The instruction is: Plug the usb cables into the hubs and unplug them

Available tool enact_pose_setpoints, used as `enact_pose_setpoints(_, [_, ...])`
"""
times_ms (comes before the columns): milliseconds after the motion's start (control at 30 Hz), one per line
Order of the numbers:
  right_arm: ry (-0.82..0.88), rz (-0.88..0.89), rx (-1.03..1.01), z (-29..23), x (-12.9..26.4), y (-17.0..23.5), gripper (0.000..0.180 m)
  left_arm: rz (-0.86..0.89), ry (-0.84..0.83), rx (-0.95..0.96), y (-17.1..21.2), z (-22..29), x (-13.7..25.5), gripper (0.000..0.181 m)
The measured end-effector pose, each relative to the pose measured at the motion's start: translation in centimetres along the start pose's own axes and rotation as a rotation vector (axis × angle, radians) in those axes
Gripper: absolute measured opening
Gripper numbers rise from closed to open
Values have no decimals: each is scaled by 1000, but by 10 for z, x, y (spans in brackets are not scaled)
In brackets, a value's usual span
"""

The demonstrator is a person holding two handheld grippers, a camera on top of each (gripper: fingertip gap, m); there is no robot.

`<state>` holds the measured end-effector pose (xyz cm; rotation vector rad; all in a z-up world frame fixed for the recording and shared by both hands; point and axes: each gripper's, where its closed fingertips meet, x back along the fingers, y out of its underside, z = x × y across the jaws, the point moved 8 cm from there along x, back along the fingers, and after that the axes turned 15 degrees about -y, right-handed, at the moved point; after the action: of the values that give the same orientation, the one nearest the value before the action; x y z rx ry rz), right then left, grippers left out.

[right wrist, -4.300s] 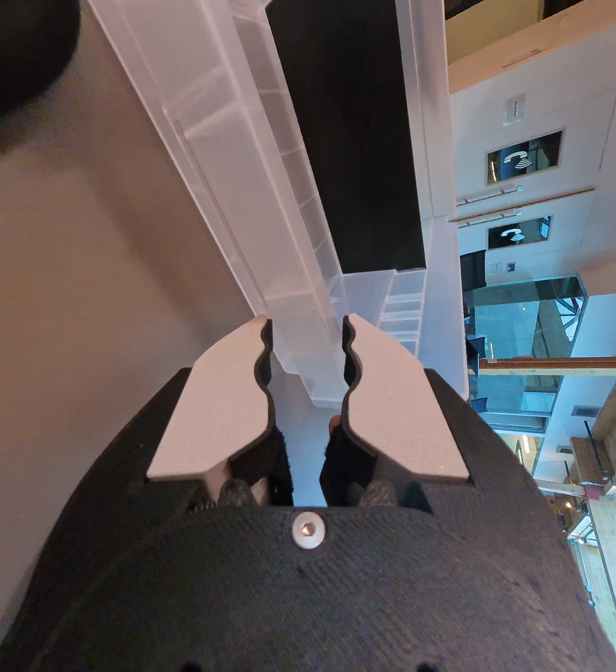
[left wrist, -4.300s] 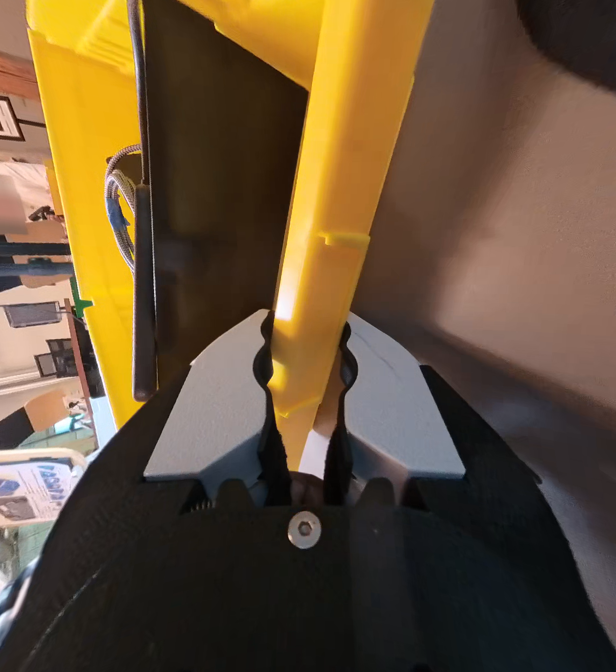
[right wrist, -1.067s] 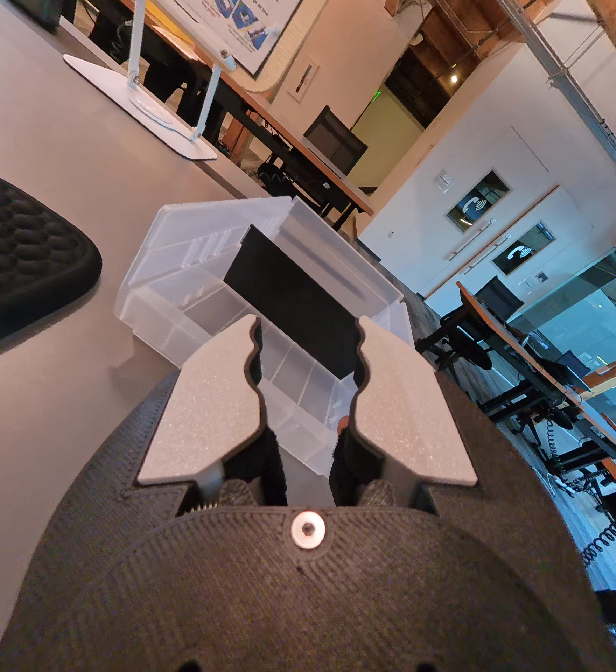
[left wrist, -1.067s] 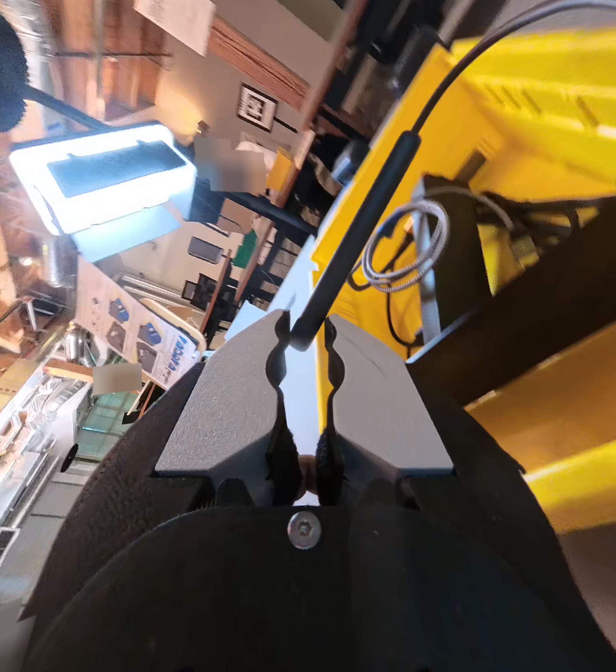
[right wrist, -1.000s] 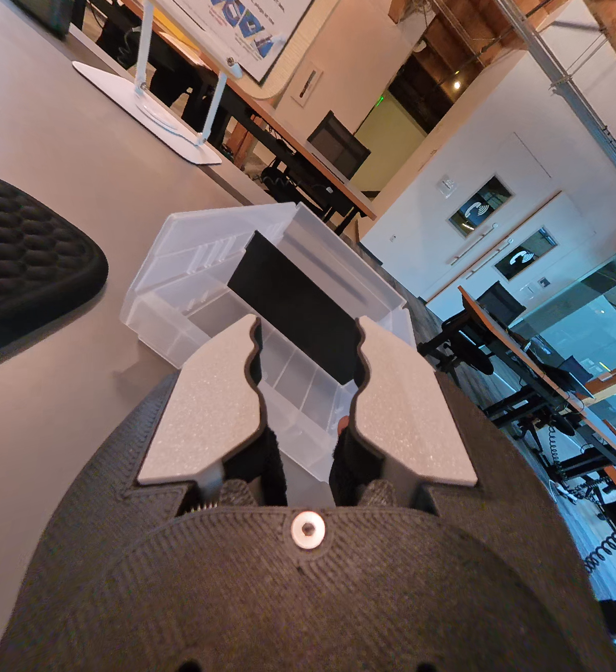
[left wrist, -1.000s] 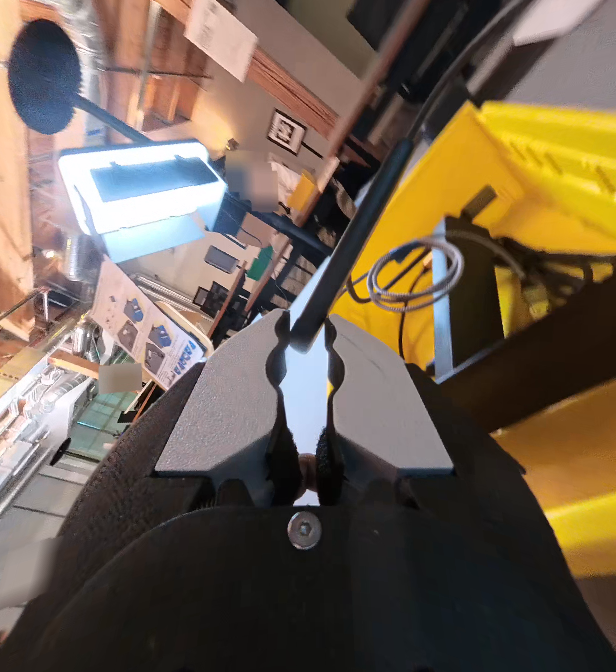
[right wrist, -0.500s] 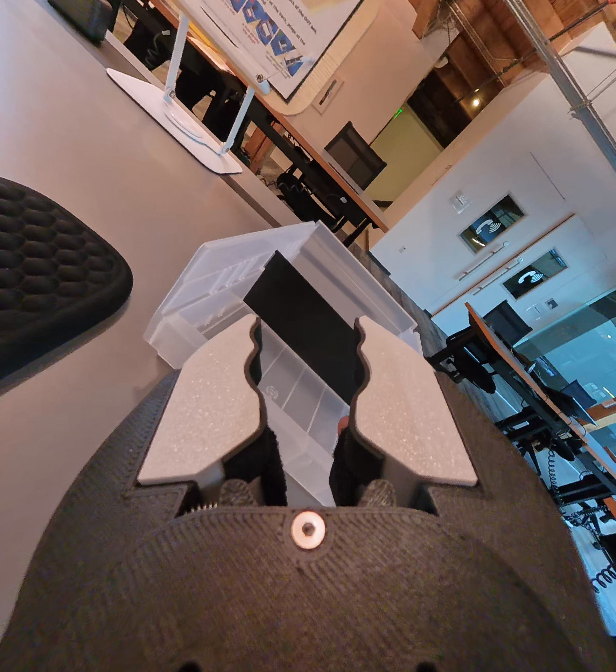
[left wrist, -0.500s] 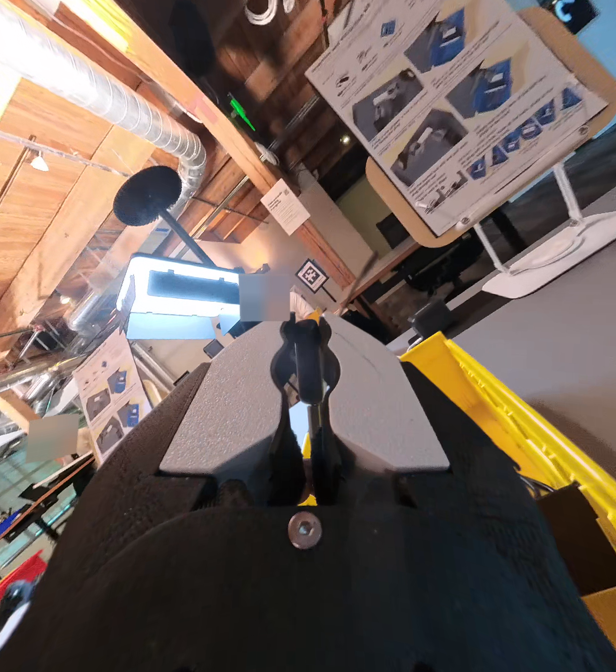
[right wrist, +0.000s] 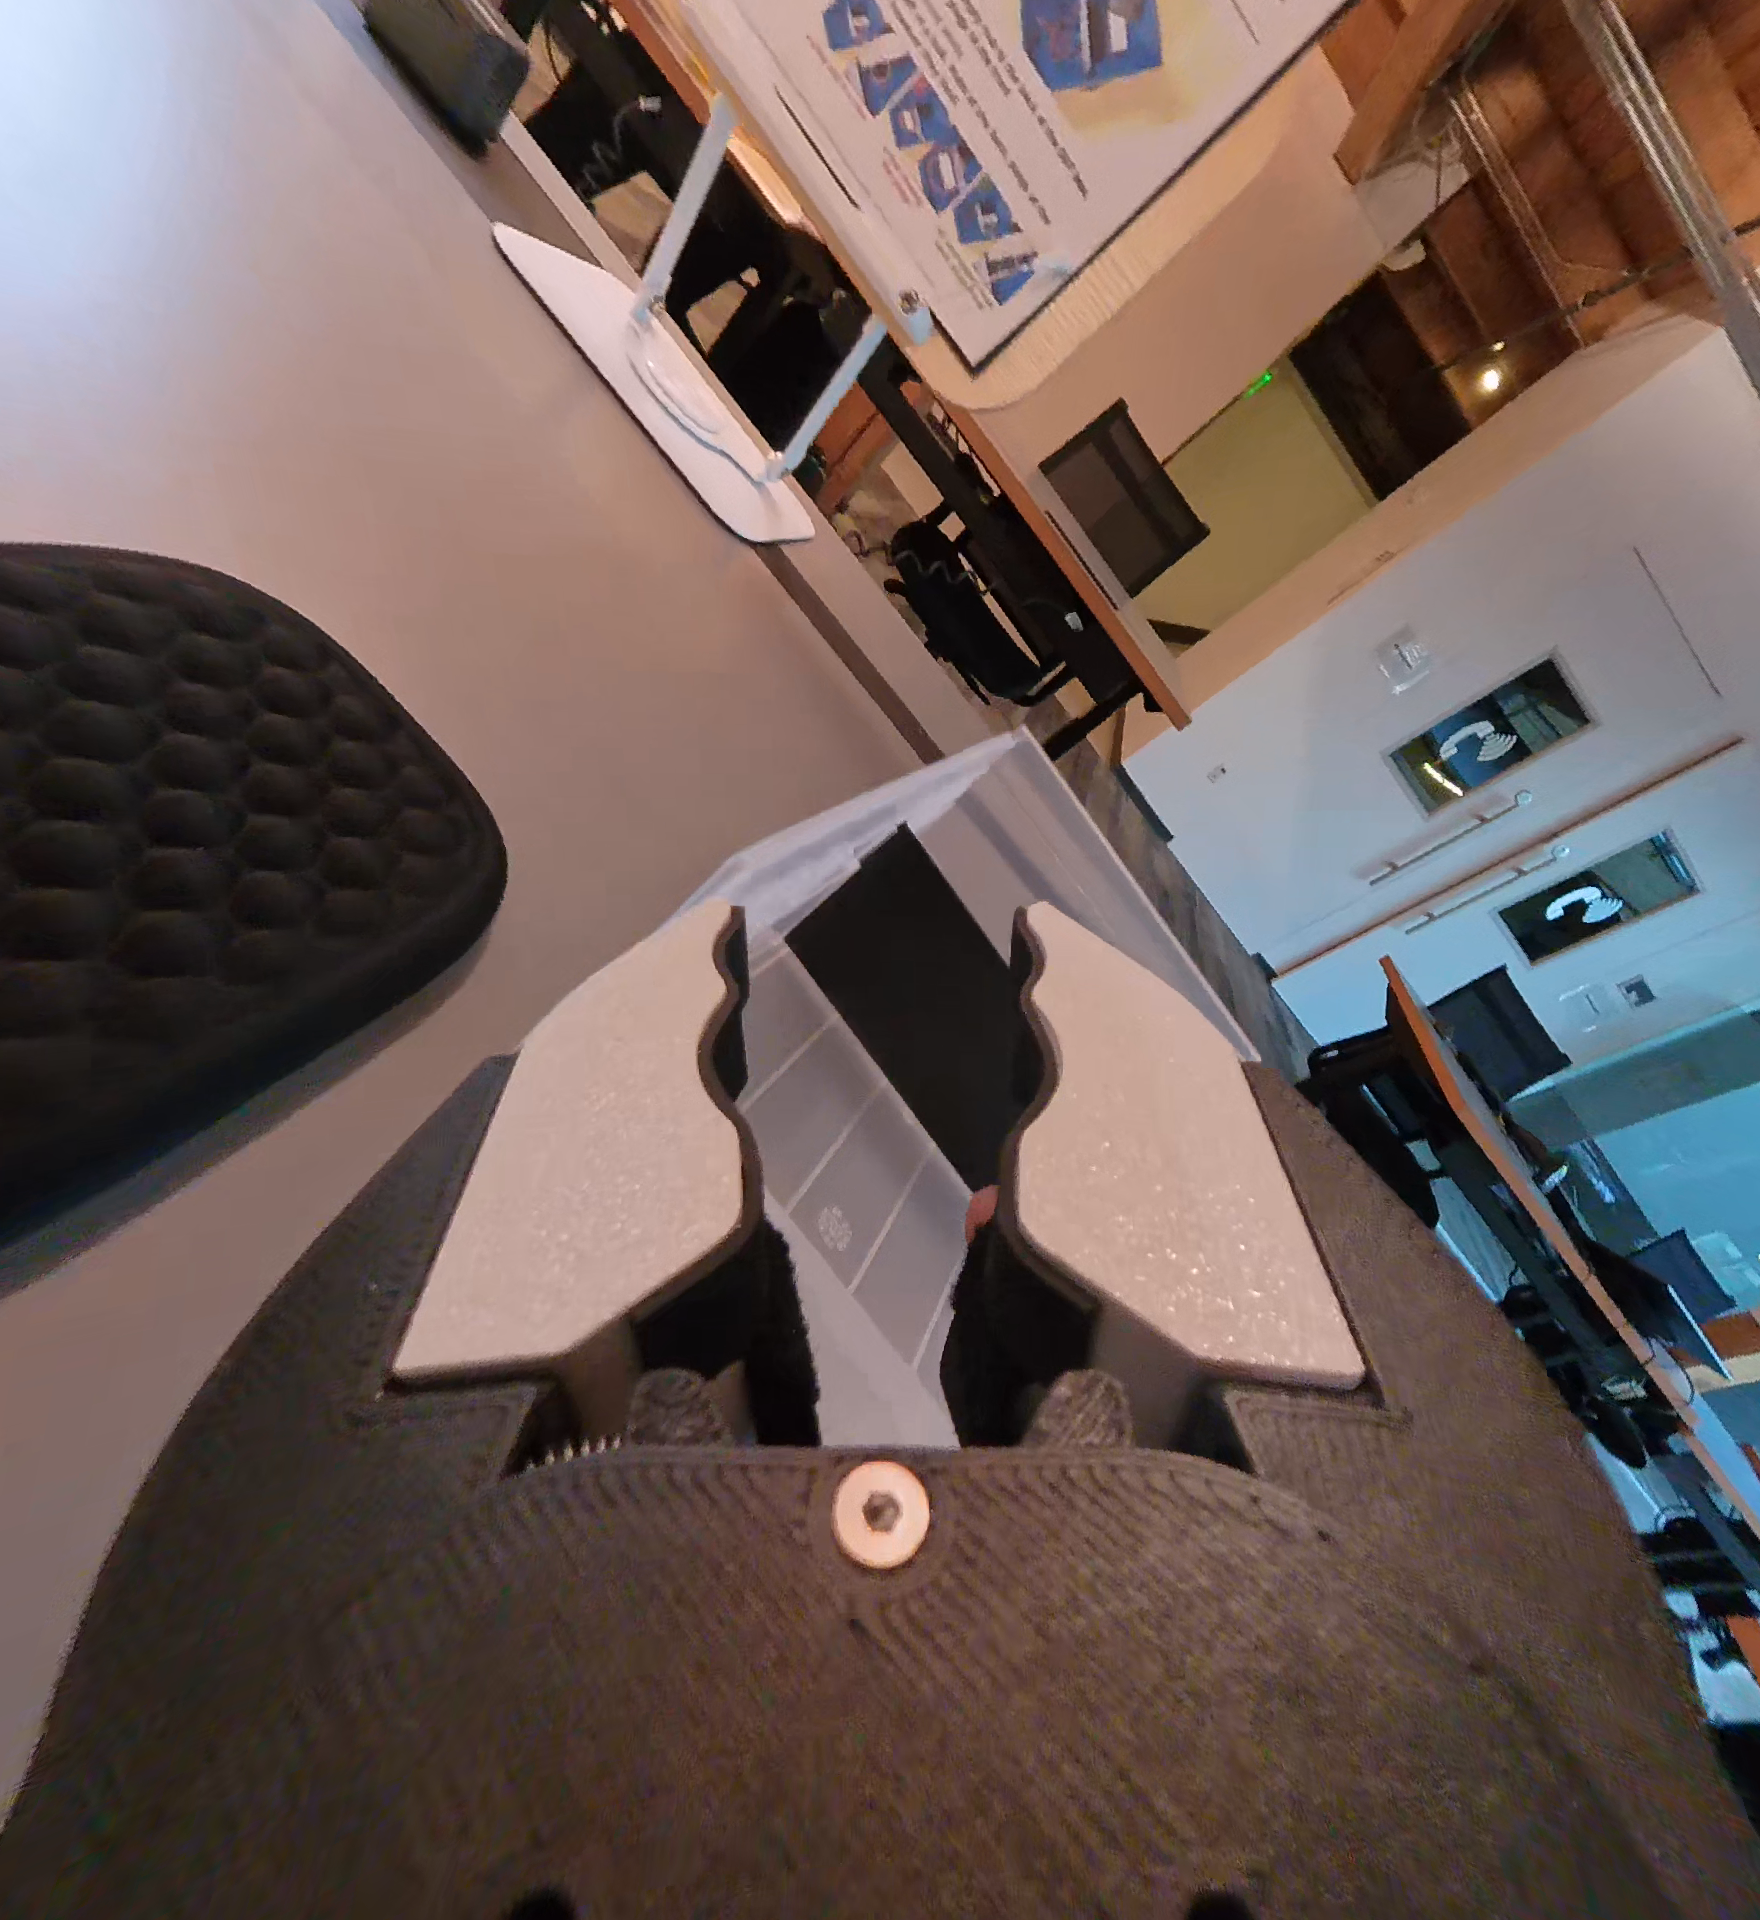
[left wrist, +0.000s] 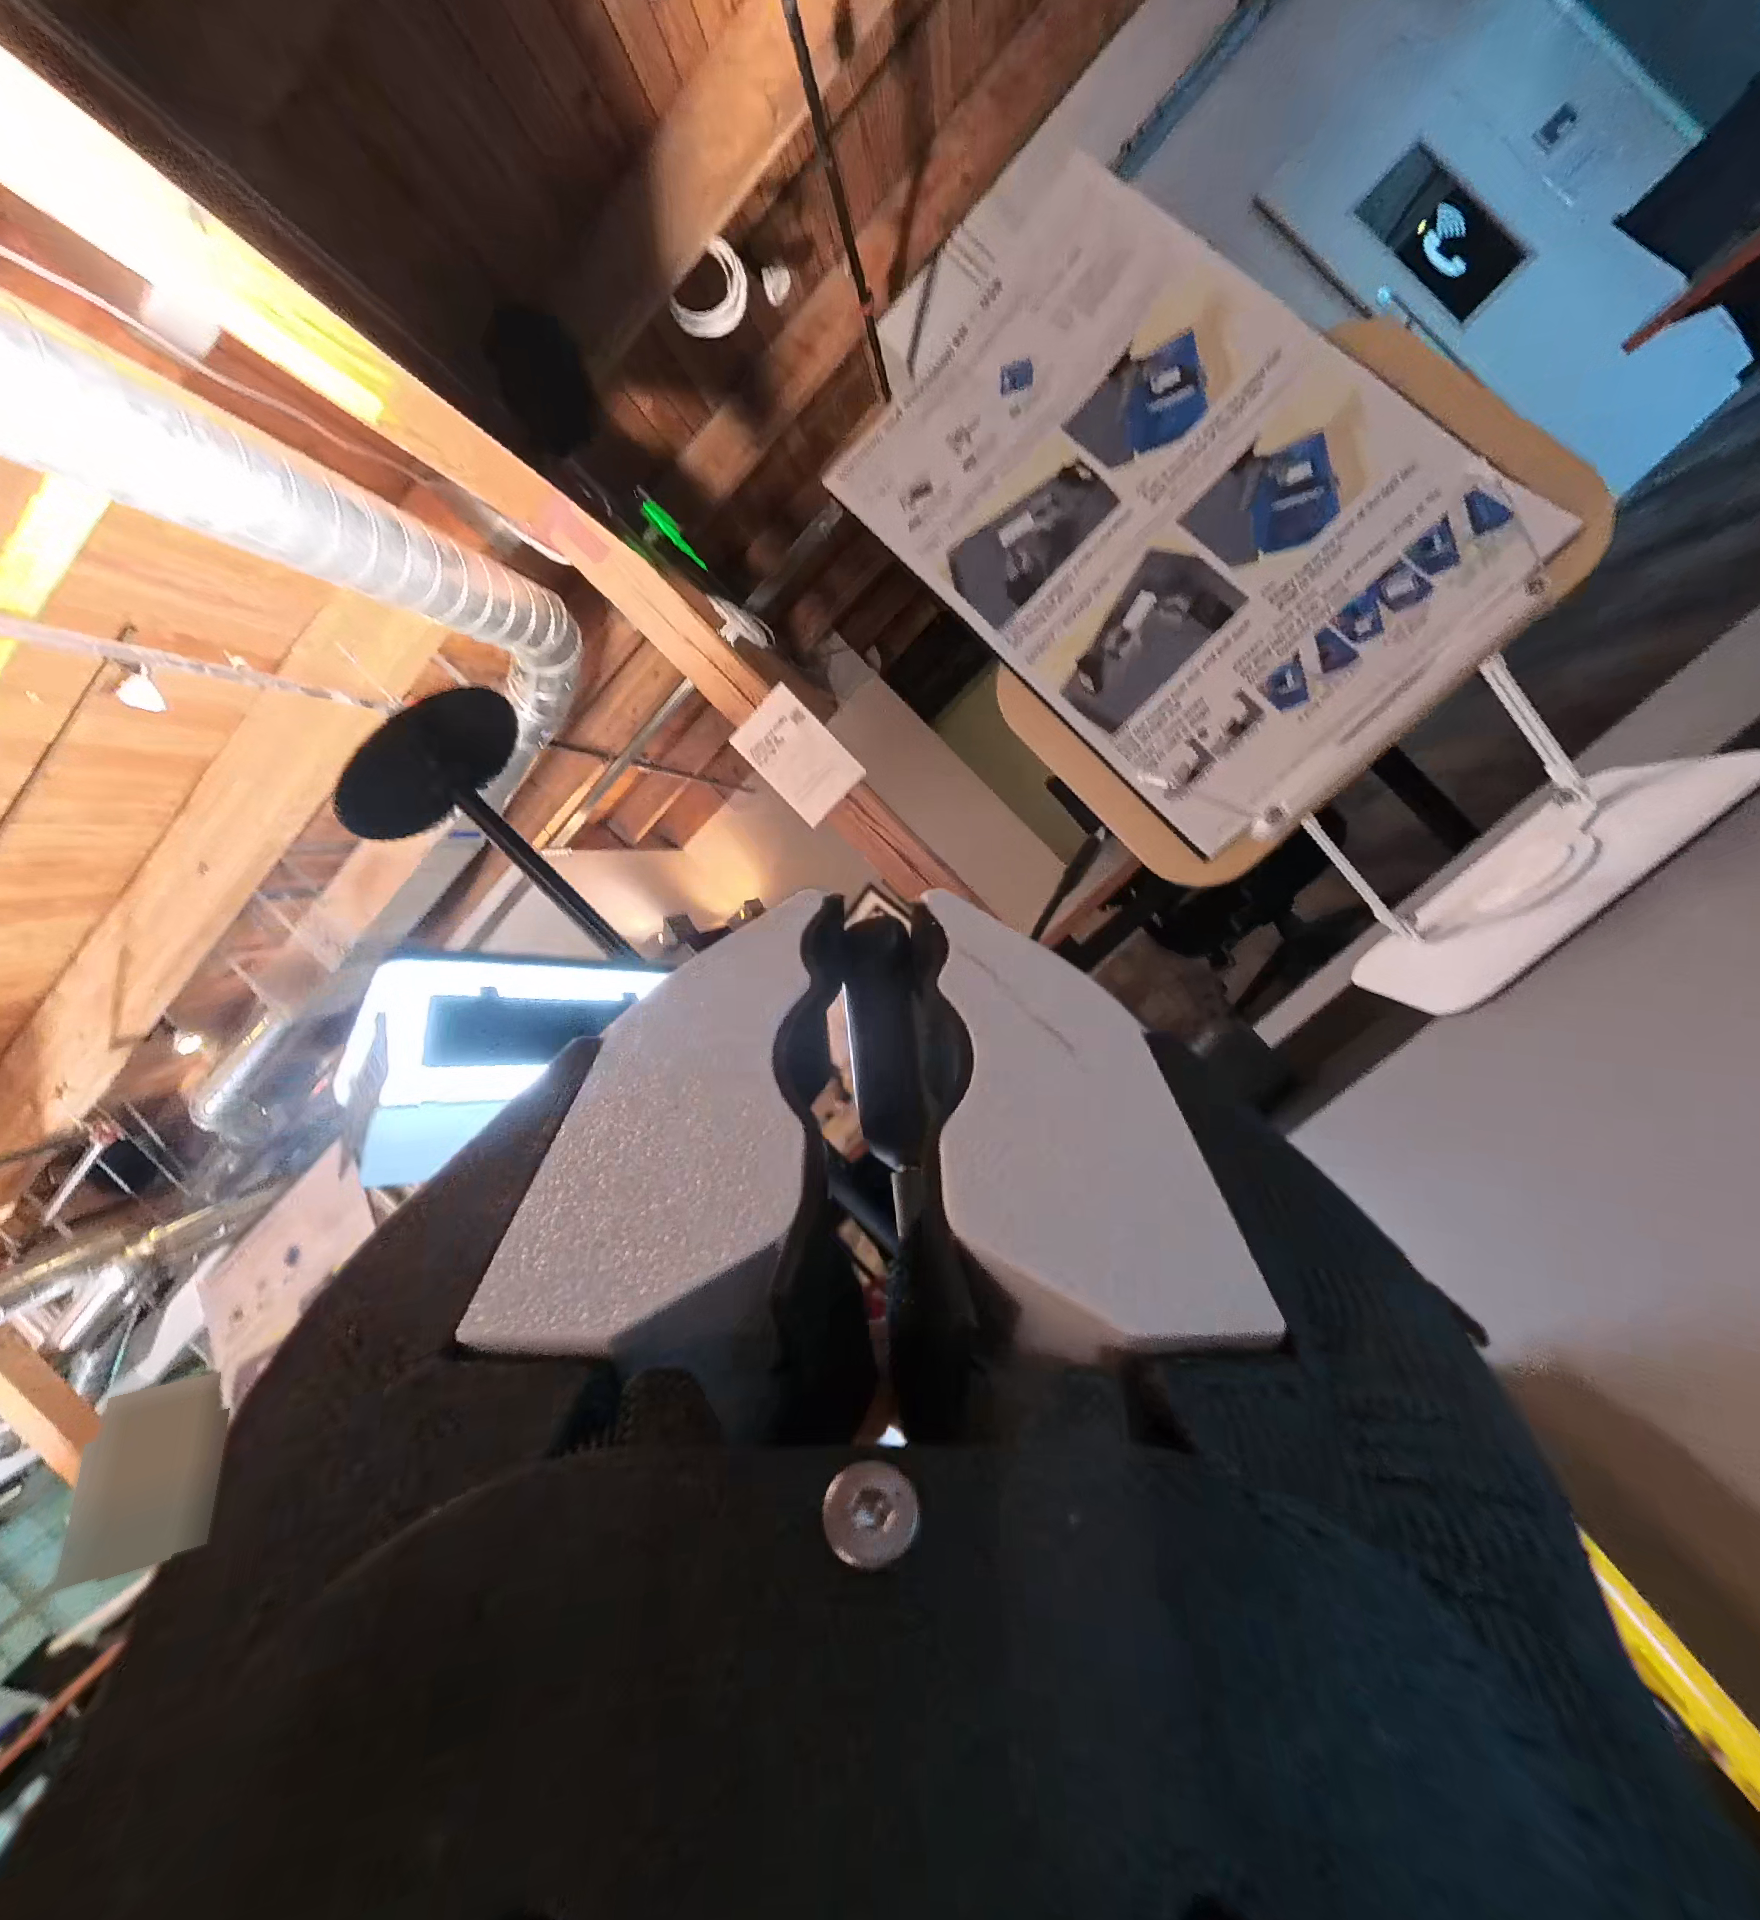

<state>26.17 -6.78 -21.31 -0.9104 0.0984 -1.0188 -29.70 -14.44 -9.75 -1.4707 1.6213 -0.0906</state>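
Observation:
My left gripper (left wrist: pixel 876 925) is shut on a slim black bar (left wrist: pixel 886 1070), which looks like a USB hub. A thin black cable (left wrist: pixel 902 1195) runs from the bar's end down between the jaws. The gripper is lifted and points up at the room. Only the yellow bin's rim (left wrist: pixel 1707 1714) shows, at the lower right. My right gripper (right wrist: pixel 881 920) is open and empty. It hovers over a clear plastic box (right wrist: pixel 1094 862) with divided compartments and a black insert (right wrist: pixel 917 977).
A black honeycomb-textured mat (right wrist: pixel 149 831) lies on the grey table (right wrist: pixel 232 364), left of the clear box. A poster board on a white stand (left wrist: pixel 1541 873) is at the table's far edge, and its base shows in the right wrist view (right wrist: pixel 647 384). Desks and chairs stand beyond.
My left gripper closed on the black bar, lifted it out of the yellow bin and tilted upward. My right gripper drew back a little from the clear box and stayed open.

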Motion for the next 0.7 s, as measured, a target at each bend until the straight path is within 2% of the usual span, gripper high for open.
enact_pose_setpoints(200, [-36,139,42,-5,-7,-30,48,143,-33,44,-35,-18,-32,13])
enact_pose_setpoints(367, [-119,457,53,-19,-23,-81,45,253,-26,123,-63,-14,-38,13])
enact_pose_setpoints(567, [-310,759,95,-57,-53,-165,52,414,158,207,-102,14,-19,13])
enact_pose_setpoints(633, [-355,757,172,-67,-60,-189,57,476,268,184,-116,32,-7,13])
enact_pose_setpoints(700, [-324,719,280,-73,-65,-209,59,529,376,139,-129,54,7,12])
